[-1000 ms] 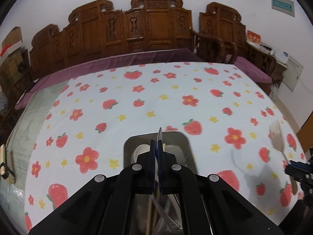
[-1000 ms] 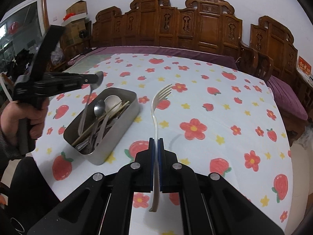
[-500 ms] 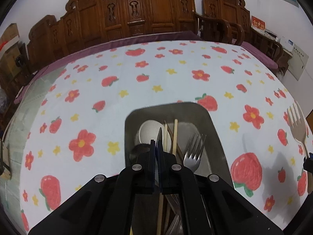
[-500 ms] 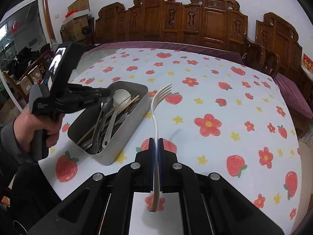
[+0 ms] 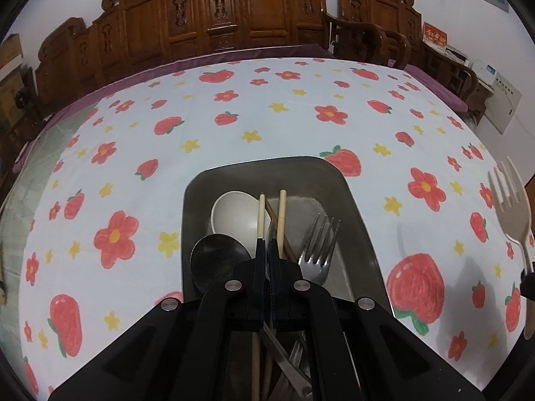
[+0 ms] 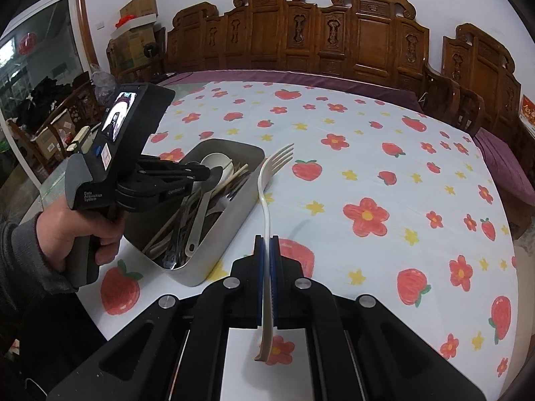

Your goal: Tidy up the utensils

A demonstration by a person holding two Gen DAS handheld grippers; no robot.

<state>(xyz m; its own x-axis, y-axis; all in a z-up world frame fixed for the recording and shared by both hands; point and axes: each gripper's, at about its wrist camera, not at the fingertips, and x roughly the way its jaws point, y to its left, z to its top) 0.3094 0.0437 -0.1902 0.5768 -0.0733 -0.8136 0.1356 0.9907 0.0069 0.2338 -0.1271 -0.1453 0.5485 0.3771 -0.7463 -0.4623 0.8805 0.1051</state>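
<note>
A steel box (image 5: 354,200) (image 6: 214,260) on the strawberry tablecloth holds a white spoon (image 5: 234,215), a dark spoon (image 5: 217,264), a metal fork (image 5: 317,244), chopsticks (image 5: 282,214) and more cutlery. My left gripper (image 5: 266,244) (image 6: 200,175) hangs low over the box with its jaws nearly together; the spoon it carried now lies below it. My right gripper (image 6: 266,240) is shut on the handle of a cream plastic fork (image 6: 267,180) (image 5: 511,207), held above the table just right of the box, tines pointing away.
The round table (image 6: 384,167) has a white cloth with red strawberries and flowers. Carved wooden chairs (image 6: 301,33) ring its far side. Boxes and clutter (image 6: 50,117) stand at the left beyond the table edge.
My left gripper has dropped down over the box and the spoon it held edge-on now lies flat in the box. My right gripper has brought the cream fork closer to the box.
</note>
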